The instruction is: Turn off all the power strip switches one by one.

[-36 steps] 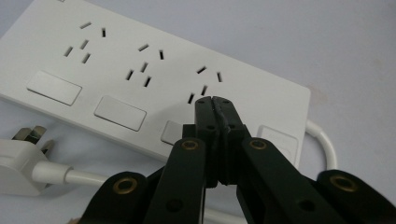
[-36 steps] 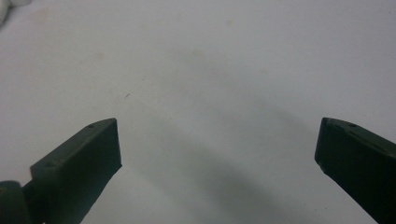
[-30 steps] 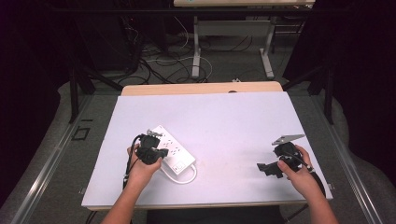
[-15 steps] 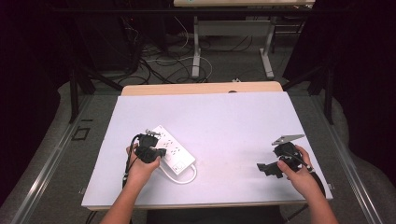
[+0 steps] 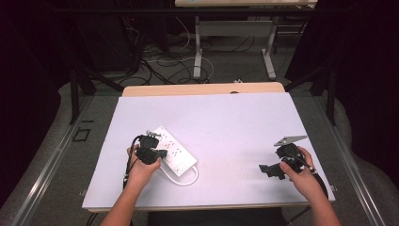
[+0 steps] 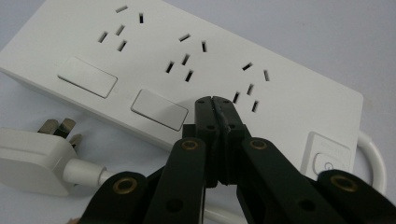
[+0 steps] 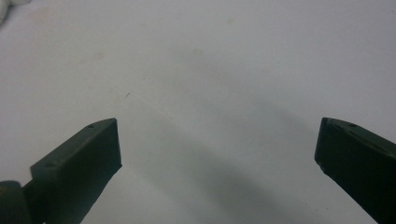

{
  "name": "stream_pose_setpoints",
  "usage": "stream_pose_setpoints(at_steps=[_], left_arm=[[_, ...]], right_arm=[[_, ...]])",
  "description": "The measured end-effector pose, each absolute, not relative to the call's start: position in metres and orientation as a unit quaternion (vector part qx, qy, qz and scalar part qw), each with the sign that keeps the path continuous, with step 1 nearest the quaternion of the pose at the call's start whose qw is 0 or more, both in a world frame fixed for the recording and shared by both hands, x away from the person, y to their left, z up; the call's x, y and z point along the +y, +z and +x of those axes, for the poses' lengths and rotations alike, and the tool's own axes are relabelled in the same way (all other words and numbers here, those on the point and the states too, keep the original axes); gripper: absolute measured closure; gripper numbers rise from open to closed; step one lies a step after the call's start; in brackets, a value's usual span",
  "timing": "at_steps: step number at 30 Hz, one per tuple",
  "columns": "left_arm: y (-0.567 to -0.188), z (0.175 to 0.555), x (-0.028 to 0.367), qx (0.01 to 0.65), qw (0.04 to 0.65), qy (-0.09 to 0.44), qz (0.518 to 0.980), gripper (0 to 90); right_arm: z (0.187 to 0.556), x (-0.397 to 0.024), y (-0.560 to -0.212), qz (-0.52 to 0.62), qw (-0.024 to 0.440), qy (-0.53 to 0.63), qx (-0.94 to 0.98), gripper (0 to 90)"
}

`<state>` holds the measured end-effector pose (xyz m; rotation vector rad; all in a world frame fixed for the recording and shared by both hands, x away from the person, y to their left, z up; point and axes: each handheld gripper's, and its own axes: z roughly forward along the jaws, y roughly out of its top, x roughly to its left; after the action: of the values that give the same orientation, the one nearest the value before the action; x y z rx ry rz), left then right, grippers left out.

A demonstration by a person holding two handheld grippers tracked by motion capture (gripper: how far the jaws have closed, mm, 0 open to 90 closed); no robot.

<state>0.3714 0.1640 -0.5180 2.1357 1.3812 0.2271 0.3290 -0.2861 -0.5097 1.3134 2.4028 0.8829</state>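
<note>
Two grippers: left gripper [image 6: 215, 100] jaws closed over power strip [image 6: 187, 70] (empty); right gripper [image 7: 217, 149] jaws wide apart.

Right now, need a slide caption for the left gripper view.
Left tool, jaws shut, poised over a white power strip beside its unplugged plug on the white table.

Power strip [image 6: 196, 60] left end cut by the frame edge, cord [image 6: 373, 156] partly behind the left gripper [image 6: 215, 103]
</note>
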Motion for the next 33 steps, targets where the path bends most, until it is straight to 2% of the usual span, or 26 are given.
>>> stream_pose_setpoints(at_steps=[21, 33], left_arm=[[-0.521, 0.373, 0.165, 0.523, 0.293, 0.087, 0.796, 90.0], [-0.508, 0.383, 0.171, 0.535, 0.305, 0.099, 0.781, 90.0]], right_arm=[[0.329, -0.286, -0.509, 0.453, 0.132, 0.305, 0.827, 0.0], [0.329, -0.286, -0.509, 0.455, 0.131, 0.306, 0.826, 0.0]])
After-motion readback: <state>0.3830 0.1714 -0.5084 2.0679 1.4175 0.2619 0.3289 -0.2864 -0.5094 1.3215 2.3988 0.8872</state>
